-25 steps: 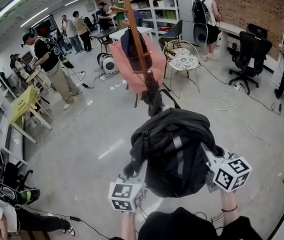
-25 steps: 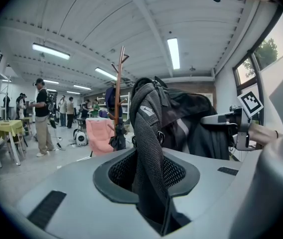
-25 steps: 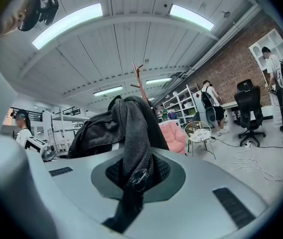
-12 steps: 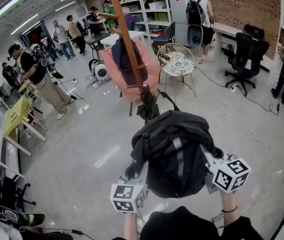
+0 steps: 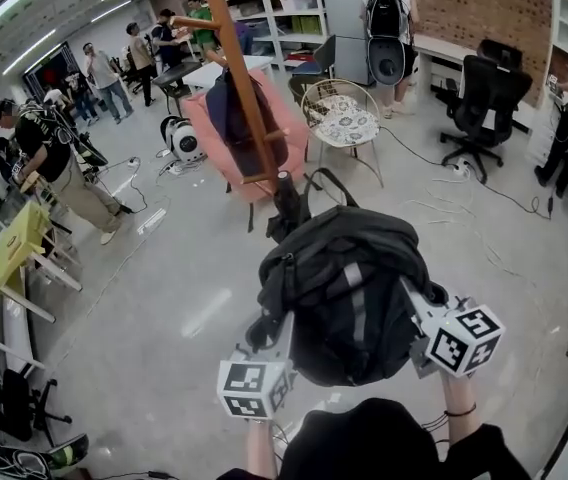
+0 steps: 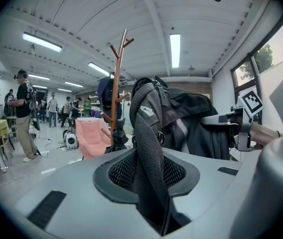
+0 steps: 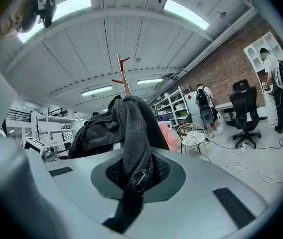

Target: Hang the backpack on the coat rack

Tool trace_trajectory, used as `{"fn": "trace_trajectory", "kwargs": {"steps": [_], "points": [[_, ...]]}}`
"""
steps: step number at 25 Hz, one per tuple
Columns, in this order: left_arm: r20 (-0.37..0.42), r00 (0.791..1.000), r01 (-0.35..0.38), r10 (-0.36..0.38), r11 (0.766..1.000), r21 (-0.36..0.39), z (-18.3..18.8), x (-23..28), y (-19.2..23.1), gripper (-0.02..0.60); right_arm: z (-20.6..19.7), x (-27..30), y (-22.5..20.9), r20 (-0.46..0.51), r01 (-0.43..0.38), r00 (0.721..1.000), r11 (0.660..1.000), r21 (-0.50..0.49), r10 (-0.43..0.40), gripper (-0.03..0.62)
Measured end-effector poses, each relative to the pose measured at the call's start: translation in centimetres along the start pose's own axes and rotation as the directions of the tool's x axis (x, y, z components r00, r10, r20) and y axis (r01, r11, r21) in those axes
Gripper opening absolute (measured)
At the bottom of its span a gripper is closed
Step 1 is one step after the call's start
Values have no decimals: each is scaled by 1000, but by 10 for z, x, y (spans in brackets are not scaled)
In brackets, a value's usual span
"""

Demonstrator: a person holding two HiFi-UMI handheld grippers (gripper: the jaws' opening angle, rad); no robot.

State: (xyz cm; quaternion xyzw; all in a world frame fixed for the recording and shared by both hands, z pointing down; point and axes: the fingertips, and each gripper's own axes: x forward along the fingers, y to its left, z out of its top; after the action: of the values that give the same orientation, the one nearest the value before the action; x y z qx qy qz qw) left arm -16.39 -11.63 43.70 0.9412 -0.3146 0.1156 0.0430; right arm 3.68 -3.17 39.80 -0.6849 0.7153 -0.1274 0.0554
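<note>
The black backpack (image 5: pixel 349 293) hangs in the air between my two grippers, just short of the wooden coat rack (image 5: pixel 244 98). My left gripper (image 5: pixel 269 336) is shut on a mesh shoulder strap (image 6: pixel 149 153), which runs up out of its jaws in the left gripper view. My right gripper (image 5: pixel 416 306) is shut on the other strap (image 7: pixel 131 143), whose ring sits at the jaws. The coat rack's branched top (image 6: pixel 117 54) rises beyond the bag, and its pole (image 7: pixel 124 78) also shows behind the bag in the right gripper view. The bag's top loop hides the rack's base.
A dark jacket (image 5: pixel 226 108) hangs on the rack. Behind it stand a pink armchair (image 5: pixel 269 143) and a round wicker chair (image 5: pixel 347 120). Cables (image 5: pixel 464 208) lie on the floor at right near a black office chair (image 5: pixel 484 98). Several people stand at left and at the back.
Both grippers have carried the backpack forward toward the coat rack; the rack's base now sits right at the bag's top. Both grips are unchanged.
</note>
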Motion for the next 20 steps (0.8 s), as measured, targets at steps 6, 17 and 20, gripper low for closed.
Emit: {"fn": "trace_trajectory", "kwargs": {"steps": [6,17,20], "points": [[-5,1000,-7,7,1000,6,2,19,2,115,2,15,-16,-3,-9,1000,1000,10,9,28],[-18,995,-94,94,996,-9,25,63,14,115,26,73,-51,-34,-104,994,994,15,105,28],[-16,989,-145,145,989,-24,28,81,12,115,33,93,-70,-48,-160,986,987,1,160,28]]}}
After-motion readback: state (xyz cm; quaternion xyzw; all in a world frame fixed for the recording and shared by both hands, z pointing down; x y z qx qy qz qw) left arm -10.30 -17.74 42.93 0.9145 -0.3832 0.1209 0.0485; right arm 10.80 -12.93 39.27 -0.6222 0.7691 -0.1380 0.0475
